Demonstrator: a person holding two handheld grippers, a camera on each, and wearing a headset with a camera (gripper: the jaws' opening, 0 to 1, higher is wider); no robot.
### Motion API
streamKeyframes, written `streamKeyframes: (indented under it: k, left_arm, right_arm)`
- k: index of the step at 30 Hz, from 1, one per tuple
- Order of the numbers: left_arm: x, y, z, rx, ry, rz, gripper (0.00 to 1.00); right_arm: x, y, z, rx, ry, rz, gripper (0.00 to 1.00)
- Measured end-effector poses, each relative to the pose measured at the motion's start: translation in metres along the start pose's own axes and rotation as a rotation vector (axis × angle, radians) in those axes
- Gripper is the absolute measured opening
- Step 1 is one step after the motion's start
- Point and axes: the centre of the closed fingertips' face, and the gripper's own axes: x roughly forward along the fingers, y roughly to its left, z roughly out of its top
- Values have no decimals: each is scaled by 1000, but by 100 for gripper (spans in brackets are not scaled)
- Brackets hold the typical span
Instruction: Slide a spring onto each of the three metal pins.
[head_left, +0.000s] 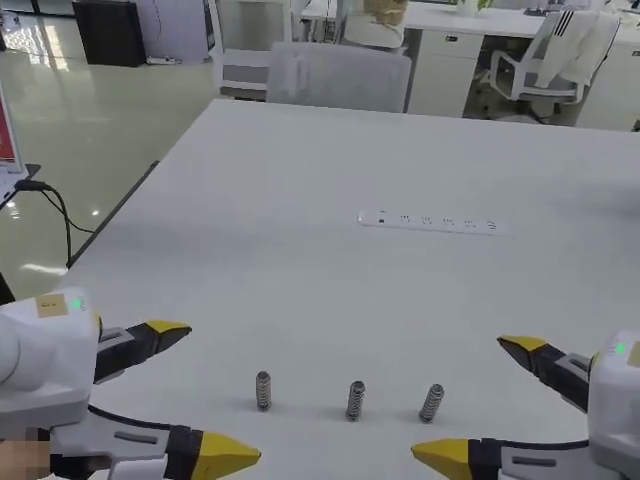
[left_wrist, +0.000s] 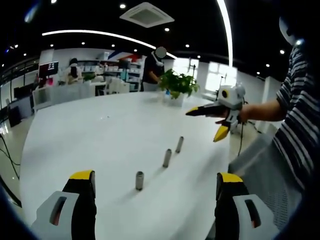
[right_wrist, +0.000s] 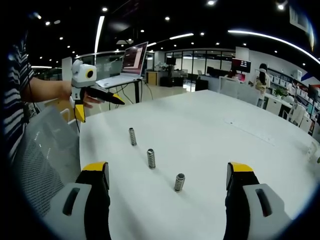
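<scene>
Head view: three springs (head_left: 356, 400) upright in a near row.
My left claw (left_wrist: 156, 176): spread, empty.
My right claw (right_wrist: 167, 167): spread, empty.

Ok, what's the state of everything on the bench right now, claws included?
Left claw, open, holding nothing.
Right claw, open, holding nothing.
Left spring, standing upright on the table.
Middle spring, standing, near upright.
Right spring, standing, leaning slightly.
Power strip, lying flat, no plugs seen.
Laptop, lid open, screen lit.
</scene>
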Motion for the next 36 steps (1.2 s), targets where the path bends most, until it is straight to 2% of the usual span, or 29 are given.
streamKeyframes:
  k: [16,36]
  left_arm:
    - [-1,-4,1,0,0,-2,98]
    - [-1,-4,2,1,-4,-3,98]
  right_arm:
    - [-2,1,2,2,-8,5,98]
    - [-2,2,3,-3,-7,6,99]
